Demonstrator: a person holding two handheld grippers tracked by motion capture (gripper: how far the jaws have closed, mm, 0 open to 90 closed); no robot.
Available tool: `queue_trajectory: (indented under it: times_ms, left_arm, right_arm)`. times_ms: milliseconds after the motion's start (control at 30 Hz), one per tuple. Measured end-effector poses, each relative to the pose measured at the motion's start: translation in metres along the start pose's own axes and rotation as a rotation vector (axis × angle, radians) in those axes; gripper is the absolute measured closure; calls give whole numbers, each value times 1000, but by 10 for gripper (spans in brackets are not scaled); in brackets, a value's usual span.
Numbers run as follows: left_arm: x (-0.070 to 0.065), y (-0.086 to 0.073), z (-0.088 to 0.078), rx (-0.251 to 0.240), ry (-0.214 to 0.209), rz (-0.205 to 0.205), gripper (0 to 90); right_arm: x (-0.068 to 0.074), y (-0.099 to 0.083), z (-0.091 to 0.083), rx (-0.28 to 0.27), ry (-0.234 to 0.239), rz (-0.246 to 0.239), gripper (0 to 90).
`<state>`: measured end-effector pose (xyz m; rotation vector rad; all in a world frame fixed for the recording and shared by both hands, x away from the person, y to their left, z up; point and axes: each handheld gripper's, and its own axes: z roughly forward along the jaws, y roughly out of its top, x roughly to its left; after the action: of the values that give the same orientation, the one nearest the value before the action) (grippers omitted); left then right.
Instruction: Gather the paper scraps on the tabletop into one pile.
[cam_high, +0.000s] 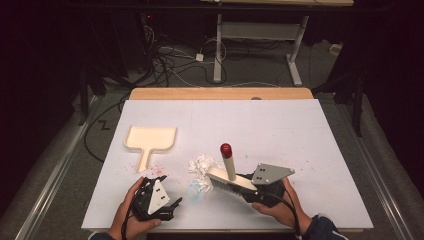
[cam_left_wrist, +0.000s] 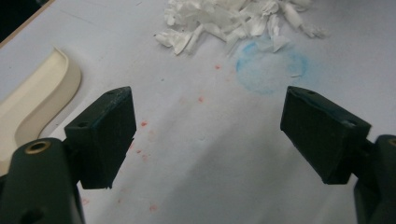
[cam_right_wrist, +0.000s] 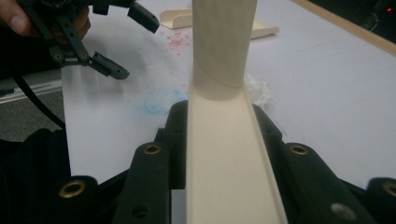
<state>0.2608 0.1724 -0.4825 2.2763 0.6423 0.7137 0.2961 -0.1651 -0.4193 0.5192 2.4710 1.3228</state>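
From above, the right gripper (cam_high: 255, 192) clamps a cream brush (cam_high: 231, 179) whose head rests just beside a pile of paper scraps (cam_high: 201, 165); a dustpan (cam_high: 149, 140) lies apart on the white table (cam_high: 300, 135). The left gripper (cam_left_wrist: 208, 135) has its jaws wide apart over bare tabletop, possibly hovering. The right gripper's view shows its jaws tight on the brush's back.

A wooden table (cam_high: 220, 93) is covered by a white sheet (cam_high: 280, 130). A cream plastic dustpan (cam_high: 149, 139) is laid at nine o'clock; shredded white paper scraps (cam_high: 201, 165) are heaped toward six o'clock.
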Motion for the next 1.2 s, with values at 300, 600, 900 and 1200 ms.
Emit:
queue_trajectory:
  times_ms: [300, 600, 900, 1200]
  left_arm:
    - [3, -3, -4, -8, 16, -21, 171]
    - [4, -2, -5, -12, 26, -25, 171]
    - [3, -2, -3, -7, 15, -17, 171]
    - [1, 0, 0, 1, 0, -4, 171]
  right_arm:
    - [-14, -13, -48, 1, -1, 38, 679]
    - [-26, -37, -90, 38, -31, 110, 679]
    - [-53, -48, -103, 127, 46, 237, 680]
    - [-99, -56, -88, 239, 101, 348, 679]
